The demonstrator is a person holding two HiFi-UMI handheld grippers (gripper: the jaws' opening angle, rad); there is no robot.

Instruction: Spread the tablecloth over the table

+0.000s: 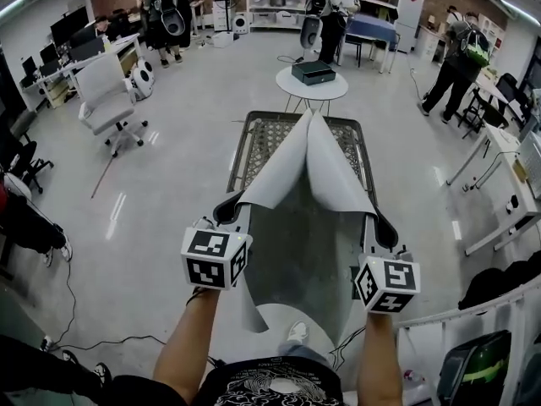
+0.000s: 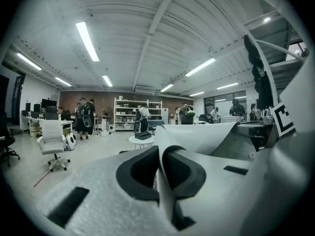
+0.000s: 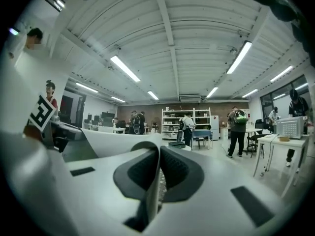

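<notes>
Left tongs [image 1: 226,211] are clamped on the near left corner of the pale grey fabric tablecloth [image 1: 308,218]. Right tongs [image 1: 382,228] are clamped on the near right corner, level with the left. The cloth runs straight away from both along the long metal mesh desk [image 1: 264,138], side flaps folded inward to a far peak. Likely call: draw the corners outward.

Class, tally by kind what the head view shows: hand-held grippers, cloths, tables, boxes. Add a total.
Left hand-held gripper, right hand-held gripper: 2
Grey fabric tablecloth: 1
Tables, metal mesh table and round white table: 2
Black rectangular box: 1
Total: 6
</notes>
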